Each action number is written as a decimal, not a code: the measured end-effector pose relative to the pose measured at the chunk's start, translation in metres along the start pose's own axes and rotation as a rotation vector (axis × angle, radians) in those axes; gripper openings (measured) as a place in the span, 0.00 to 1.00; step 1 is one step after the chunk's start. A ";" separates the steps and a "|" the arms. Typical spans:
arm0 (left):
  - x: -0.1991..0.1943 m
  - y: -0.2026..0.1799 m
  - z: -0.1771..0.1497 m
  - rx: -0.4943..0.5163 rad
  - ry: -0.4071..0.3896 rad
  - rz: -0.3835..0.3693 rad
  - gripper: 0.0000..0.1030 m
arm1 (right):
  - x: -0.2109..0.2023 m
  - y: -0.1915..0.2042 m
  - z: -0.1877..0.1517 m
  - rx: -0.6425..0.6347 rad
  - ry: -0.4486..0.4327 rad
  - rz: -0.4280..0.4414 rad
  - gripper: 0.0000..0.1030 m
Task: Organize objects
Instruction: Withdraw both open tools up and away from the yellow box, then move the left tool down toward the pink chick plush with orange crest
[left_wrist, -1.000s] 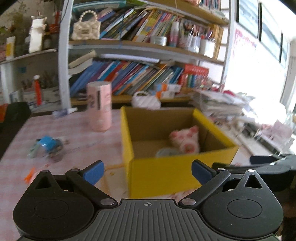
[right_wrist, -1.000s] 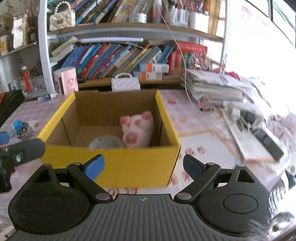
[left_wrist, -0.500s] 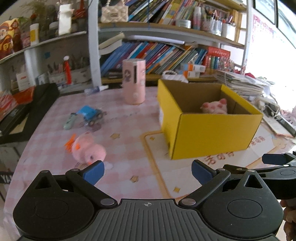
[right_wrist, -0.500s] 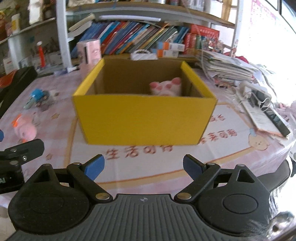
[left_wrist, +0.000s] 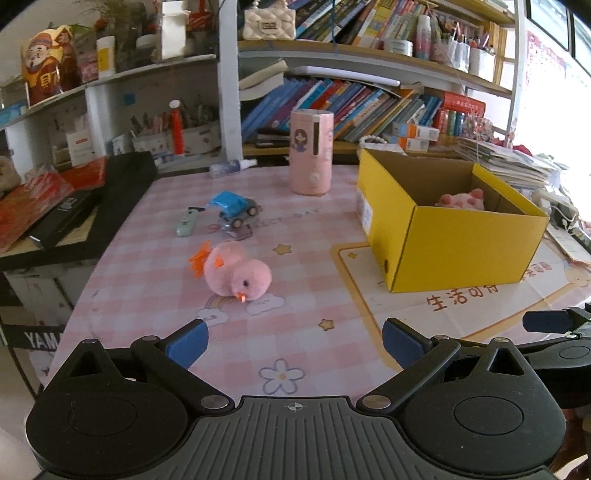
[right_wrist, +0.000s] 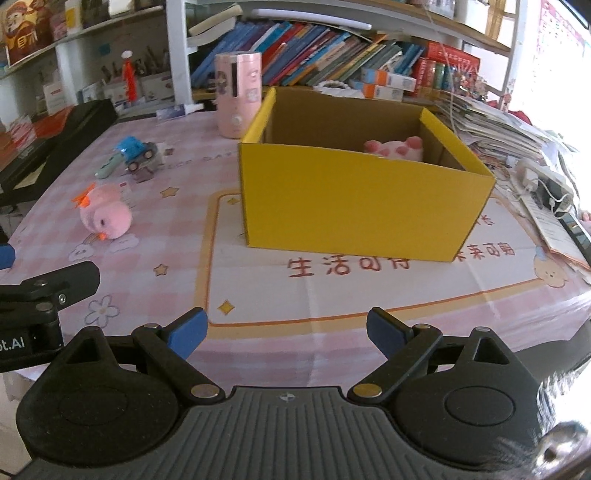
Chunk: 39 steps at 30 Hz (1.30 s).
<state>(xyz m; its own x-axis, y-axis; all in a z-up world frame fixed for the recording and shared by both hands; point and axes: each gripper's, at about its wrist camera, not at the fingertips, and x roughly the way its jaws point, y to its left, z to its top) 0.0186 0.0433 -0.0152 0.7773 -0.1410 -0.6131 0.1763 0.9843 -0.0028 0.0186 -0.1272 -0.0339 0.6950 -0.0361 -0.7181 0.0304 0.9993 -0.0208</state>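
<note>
Both the left gripper (left_wrist: 293, 343) and the right gripper (right_wrist: 286, 334) hover over the pink checked tablecloth (left_wrist: 303, 354), jaws wide apart and empty. A fluffy pink plush chick (left_wrist: 236, 273) lies left of the open yellow cardboard box (right_wrist: 354, 199), which holds a pink-and-white plush pig (right_wrist: 395, 147).

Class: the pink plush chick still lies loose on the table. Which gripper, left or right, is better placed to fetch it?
Probably left. The pink plush chick lies just ahead of the open left gripper; from the right gripper it sits far off to the side.
</note>
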 end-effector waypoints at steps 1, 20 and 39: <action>-0.001 0.002 0.000 -0.001 -0.001 0.004 0.98 | 0.000 0.002 0.000 -0.003 0.001 0.003 0.91; -0.026 0.051 -0.011 -0.052 -0.009 0.084 0.98 | -0.008 0.054 0.006 -0.082 -0.021 0.122 0.87; -0.016 0.079 -0.009 -0.141 0.014 0.113 0.98 | 0.002 0.079 0.019 -0.137 -0.019 0.137 0.79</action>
<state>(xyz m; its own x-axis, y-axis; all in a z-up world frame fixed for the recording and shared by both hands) 0.0147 0.1243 -0.0131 0.7788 -0.0280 -0.6266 0.0012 0.9991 -0.0431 0.0359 -0.0486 -0.0239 0.6991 0.1010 -0.7079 -0.1620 0.9866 -0.0192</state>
